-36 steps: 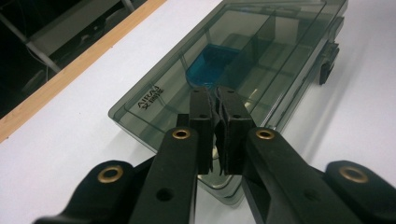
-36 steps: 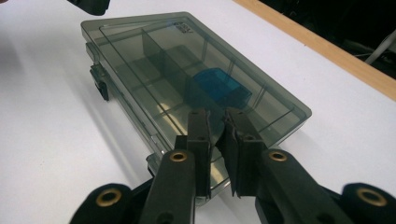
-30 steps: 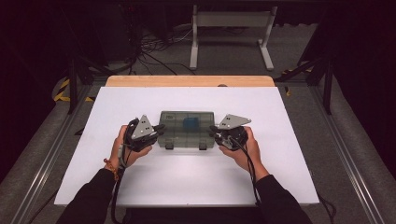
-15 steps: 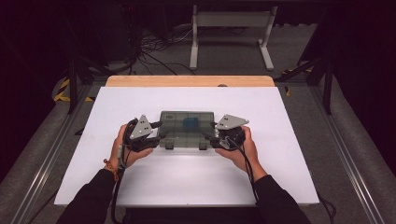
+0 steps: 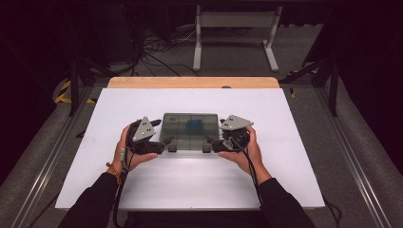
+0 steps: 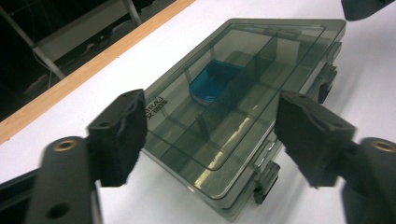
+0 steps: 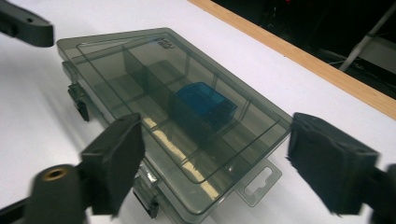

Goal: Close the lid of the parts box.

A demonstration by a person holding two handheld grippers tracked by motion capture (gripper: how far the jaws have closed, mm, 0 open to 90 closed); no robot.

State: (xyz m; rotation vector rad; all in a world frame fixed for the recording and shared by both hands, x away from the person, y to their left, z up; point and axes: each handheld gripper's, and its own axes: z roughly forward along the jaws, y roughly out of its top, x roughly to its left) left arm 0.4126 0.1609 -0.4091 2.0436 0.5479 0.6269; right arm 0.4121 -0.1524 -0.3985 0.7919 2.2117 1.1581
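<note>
The counter [image 5: 285, 142] is a white sheet with a wood strip along its far edge. On it, between the two tools and just ahead of both, lies the box [image 5: 191, 130]: smoky clear plastic, flat, divided into compartments, lid down.

The left tool [image 5: 164, 142] sits at the box's near left corner. Its jaws have just been opening and now stand apart, with that corner between them in the left gripper view, neither pad [image 6: 119, 135] pressing on it. The right tool [image 5: 211, 142] mirrors it at the near right corner, jaws likewise just opened and apart, pads [image 7: 116, 158] clear of the plastic.

Just beyond the tool tips, on the box's near side, are two dark latches [image 5: 172, 148]; whether they are snapped shut or released I cannot tell. Inside one far compartment sits a small blue piece [image 5: 194, 125].

By my reading, some latch or lid work seems just finished; the lid is still down, so opening the box, if intended, remains.
</note>
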